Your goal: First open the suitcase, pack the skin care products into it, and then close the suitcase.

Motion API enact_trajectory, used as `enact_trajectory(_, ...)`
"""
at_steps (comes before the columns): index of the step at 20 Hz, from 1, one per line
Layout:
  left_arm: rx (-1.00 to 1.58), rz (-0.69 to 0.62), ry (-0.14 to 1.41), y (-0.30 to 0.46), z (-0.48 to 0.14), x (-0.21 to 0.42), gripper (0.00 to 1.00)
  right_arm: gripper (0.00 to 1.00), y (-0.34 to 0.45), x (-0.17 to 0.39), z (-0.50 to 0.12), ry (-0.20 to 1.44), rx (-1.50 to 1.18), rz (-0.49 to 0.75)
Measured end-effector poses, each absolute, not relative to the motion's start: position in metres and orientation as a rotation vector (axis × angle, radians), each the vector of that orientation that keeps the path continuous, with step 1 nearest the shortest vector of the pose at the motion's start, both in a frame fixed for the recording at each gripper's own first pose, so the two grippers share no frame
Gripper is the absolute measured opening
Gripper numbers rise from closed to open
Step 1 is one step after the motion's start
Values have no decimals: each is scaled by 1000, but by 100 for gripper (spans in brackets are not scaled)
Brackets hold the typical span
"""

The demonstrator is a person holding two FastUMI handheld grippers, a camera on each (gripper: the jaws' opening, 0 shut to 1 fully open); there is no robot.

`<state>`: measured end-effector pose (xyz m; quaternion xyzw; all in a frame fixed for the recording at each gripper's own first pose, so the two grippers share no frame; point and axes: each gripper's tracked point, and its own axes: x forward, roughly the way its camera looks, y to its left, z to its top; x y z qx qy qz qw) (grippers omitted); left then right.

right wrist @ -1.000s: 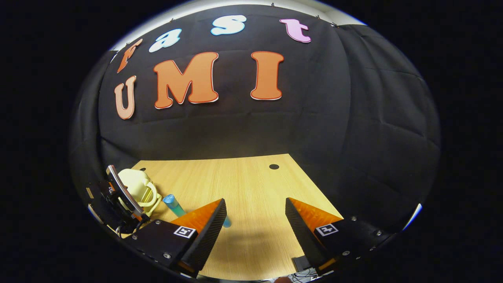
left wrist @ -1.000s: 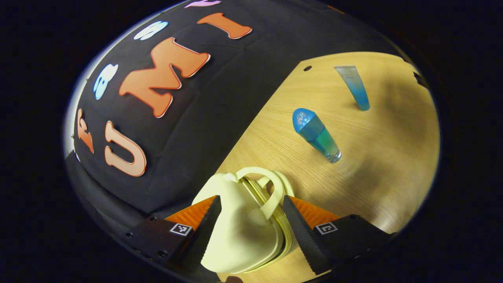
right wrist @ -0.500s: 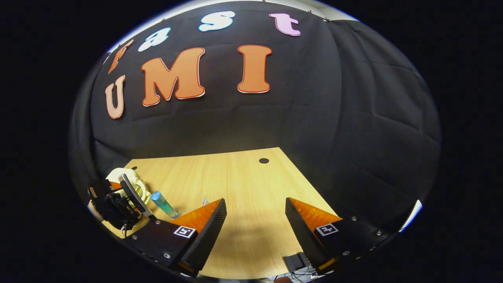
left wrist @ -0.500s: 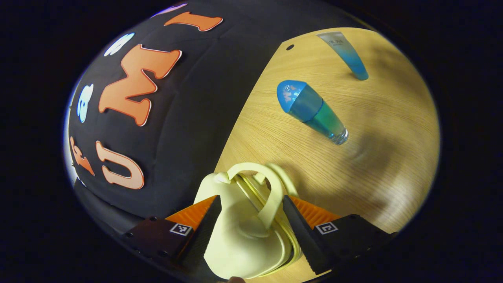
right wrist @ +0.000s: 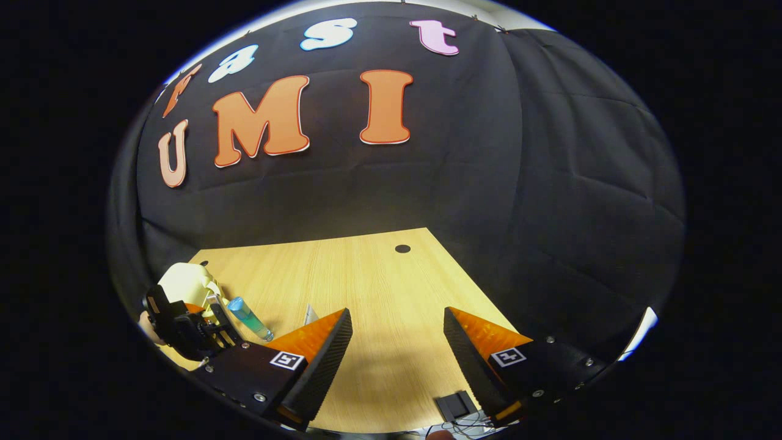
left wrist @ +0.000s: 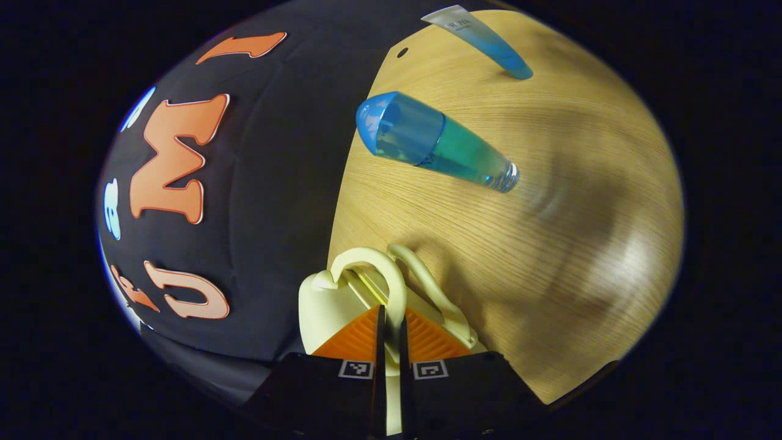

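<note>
The small pale-yellow suitcase (left wrist: 324, 293) stands at the table's edge beside the black wall. My left gripper (left wrist: 391, 318) is shut on one of its two carry handles (left wrist: 391, 287); the second handle (left wrist: 431, 287) arcs free to the right. A blue-capped clear bottle (left wrist: 437, 143) lies on the table beyond it, and a blue-tipped squeeze tube (left wrist: 482, 40) lies farther off. In the right gripper view, my right gripper (right wrist: 397, 342) hangs open above bare table, with the suitcase (right wrist: 183, 281), the bottle (right wrist: 249, 318) and the left gripper's body (right wrist: 183, 330) off at its left.
The wooden table (right wrist: 366, 287) has a round cable hole (right wrist: 402, 248) near its back edge. Black cloth closes off the back and right side. A small dark block with cables (right wrist: 455, 406) lies at the table's near edge.
My left gripper has gone from open around the suitcase to shut on one handle, and has rolled and moved closer to the bottle. The right gripper has barely shifted.
</note>
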<state>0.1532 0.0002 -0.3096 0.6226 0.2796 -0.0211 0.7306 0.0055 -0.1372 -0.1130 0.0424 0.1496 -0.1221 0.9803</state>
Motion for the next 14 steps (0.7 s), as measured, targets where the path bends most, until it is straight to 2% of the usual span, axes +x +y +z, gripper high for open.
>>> enact_trajectory(4,1217,-55,636,2,-296,152,9,95,-127,9,-110,287,88,-218)
enact_trajectory(7,995,-75,643,4,-281,150,9,95,-113,15,-103,273,81,-195)
enact_trajectory(14,461,-93,535,27,-232,151,9,95,-50,32,-77,212,63,-135)
